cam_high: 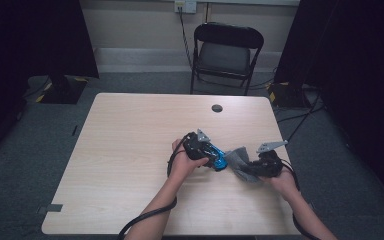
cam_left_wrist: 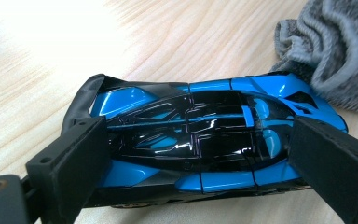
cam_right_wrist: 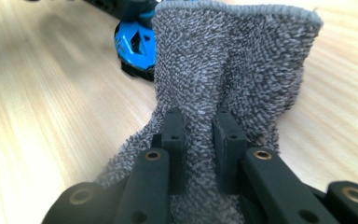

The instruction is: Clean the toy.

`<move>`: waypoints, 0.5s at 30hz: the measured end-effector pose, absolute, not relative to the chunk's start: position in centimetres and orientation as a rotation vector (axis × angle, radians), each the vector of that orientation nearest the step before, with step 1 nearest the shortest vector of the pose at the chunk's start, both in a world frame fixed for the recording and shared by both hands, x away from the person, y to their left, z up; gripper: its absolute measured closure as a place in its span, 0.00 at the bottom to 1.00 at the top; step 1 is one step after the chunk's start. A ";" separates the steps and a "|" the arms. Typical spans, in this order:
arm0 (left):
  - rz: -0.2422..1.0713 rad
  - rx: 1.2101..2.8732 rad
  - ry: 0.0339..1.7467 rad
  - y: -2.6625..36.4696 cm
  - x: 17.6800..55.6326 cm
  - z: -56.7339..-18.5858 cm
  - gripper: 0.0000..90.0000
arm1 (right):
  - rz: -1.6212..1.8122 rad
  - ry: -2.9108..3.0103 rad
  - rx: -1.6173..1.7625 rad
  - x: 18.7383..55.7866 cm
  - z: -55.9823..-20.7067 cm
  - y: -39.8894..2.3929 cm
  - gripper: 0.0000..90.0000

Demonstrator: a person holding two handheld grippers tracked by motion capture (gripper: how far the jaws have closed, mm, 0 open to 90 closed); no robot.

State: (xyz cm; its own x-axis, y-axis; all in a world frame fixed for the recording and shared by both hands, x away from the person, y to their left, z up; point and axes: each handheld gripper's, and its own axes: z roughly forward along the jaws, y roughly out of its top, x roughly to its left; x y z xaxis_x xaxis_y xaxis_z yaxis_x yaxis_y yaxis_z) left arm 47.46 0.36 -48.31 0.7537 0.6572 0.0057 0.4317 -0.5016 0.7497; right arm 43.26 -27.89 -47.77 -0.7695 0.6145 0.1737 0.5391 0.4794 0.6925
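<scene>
Gripping toy car [cam_left_wrist: 200,140] left tool [cam_left_wrist: 200,158]; right tool [cam_right_wrist: 200,140] pinching cloth [cam_right_wrist: 233,60].

Table [cam_high: 130,150] is bare wood from 7 through 12 o'clock, open for a hand to pass. Only fixed thing up there is the round grommet hole [cam_high: 217,108] near the far edge at 1 o'clock, flush with the top.

The crowded patch sits at 4 o'clock: blue toy car [cam_left_wrist: 200,140] clamped end to end between the left gripper [cam_high: 205,148] jaws, grey cloth [cam_right_wrist: 233,70] pinched in the right gripper [cam_high: 265,162], cloth touching the car's nose. No gap between the 2 grippers.

Folding chair [cam_high: 225,52] stands off the far edge at 12 to 1 o'clock, well apart. Cables trail off the near edge at 6 and 5 o'clock.
</scene>
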 end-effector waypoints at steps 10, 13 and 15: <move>0.376 2.174 0.810 0.4 47.4 -48.3 0.06 | 1.243 2.480 1.076 44.8 -45.7 -28.2 0.86; 0.374 2.176 0.812 0.4 47.5 -48.3 0.06 | 1.227 2.441 1.069 46.1 -45.2 -27.3 0.86; 0.374 2.174 0.811 0.4 47.4 -48.3 0.06 | 1.213 2.424 1.077 47.1 -45.0 -26.6 0.86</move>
